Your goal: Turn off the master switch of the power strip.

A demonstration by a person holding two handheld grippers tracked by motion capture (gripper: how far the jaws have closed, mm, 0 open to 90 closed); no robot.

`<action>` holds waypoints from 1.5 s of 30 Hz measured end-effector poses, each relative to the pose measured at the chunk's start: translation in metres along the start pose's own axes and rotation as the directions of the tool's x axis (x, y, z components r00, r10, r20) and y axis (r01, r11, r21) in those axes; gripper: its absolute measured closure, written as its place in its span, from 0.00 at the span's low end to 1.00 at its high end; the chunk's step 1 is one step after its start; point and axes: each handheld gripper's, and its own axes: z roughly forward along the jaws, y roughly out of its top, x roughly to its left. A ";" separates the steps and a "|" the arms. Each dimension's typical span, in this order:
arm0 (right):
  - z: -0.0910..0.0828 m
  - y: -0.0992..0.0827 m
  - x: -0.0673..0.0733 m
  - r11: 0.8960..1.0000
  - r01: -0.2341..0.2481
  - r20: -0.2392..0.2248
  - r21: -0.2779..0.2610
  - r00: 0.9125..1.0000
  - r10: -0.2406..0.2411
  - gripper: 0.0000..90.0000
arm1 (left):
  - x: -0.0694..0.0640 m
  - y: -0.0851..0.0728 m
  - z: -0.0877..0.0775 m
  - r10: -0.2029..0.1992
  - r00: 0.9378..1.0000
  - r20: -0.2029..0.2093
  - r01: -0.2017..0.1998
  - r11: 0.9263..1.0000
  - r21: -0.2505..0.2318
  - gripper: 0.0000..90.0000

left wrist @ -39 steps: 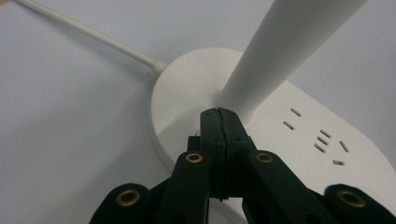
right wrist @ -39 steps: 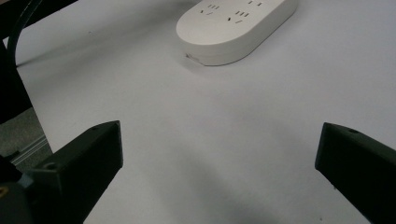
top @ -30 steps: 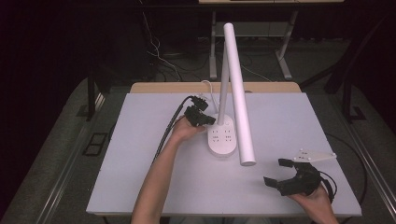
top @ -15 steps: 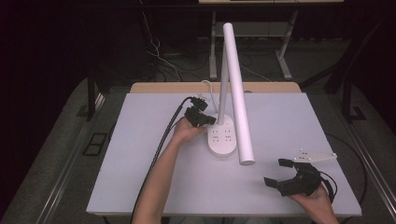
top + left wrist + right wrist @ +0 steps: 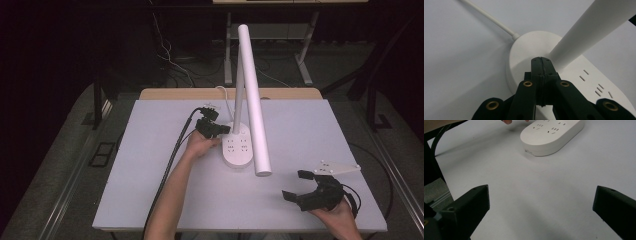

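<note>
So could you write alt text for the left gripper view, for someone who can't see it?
Closed black tongs press their tips on the white oval base of a desk lamp, right beside the foot of its stem. Socket slots mark the base at right, and a white cord runs from it across the pale table.

I found the lamp base (image 5: 237,150) near the middle of the table (image 5: 150,200), its stem (image 5: 239,85) rising at the rear. The left gripper (image 5: 222,130) sat against its left rear; the right gripper (image 5: 299,185) lay well apart, front right.
</note>
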 end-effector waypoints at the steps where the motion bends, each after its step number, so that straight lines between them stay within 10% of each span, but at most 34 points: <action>1: 0.000 0.000 -0.001 1.000 -0.001 0.001 0.002 1.000 0.001 0.00 | -0.001 0.001 -0.002 0.035 0.999 -0.016 -0.034 0.999 0.030 1.00; 8: 0.002 0.000 0.000 1.000 0.001 0.003 0.004 1.000 -0.001 0.00 | -0.002 0.001 -0.001 -0.022 1.000 -0.009 0.022 1.000 0.010 1.00; 10: 0.002 0.000 0.001 1.000 -0.001 0.003 0.008 1.000 0.001 0.00 | 0.003 0.002 -0.006 0.056 0.998 -0.008 -0.055 0.995 0.077 1.00; 12: 0.003 0.000 0.000 1.000 0.000 0.002 0.010 1.000 0.000 0.00 | -0.002 0.001 -0.002 -0.029 1.000 -0.008 0.029 0.999 0.013 1.00; 15: 0.003 0.000 0.000 1.000 -0.002 0.001 0.008 1.000 0.002 0.00 | 0.001 0.000 -0.003 -0.041 0.999 0.005 0.041 0.999 0.010 1.00; 21: 0.003 0.000 -0.001 1.000 -0.005 0.004 0.008 1.000 0.005 0.00 | 0.004 0.004 -0.012 0.051 0.998 -0.024 -0.049 0.995 0.084 1.00; 22: 0.003 0.000 -0.001 1.000 -0.005 0.004 0.008 1.000 0.005 0.00 | 0.001 0.003 -0.009 -0.016 1.000 -0.026 0.016 1.000 0.025 1.00; 24: 0.004 0.000 0.000 1.000 -0.007 0.003 0.007 1.000 0.007 0.00 | 0.007 0.003 -0.014 0.051 0.998 -0.037 -0.047 0.995 0.090 1.00; 27: 0.004 0.000 0.000 1.000 -0.006 0.003 0.010 1.000 0.006 0.00 | 0.006 -0.001 -0.013 -0.039 0.999 -0.013 0.039 0.999 0.007 1.00; 45: 0.005 -0.001 -0.003 1.000 -0.005 0.007 0.015 1.000 0.004 0.00 | 0.010 0.004 -0.061 0.049 0.999 0.019 -0.048 0.996 -0.071 0.97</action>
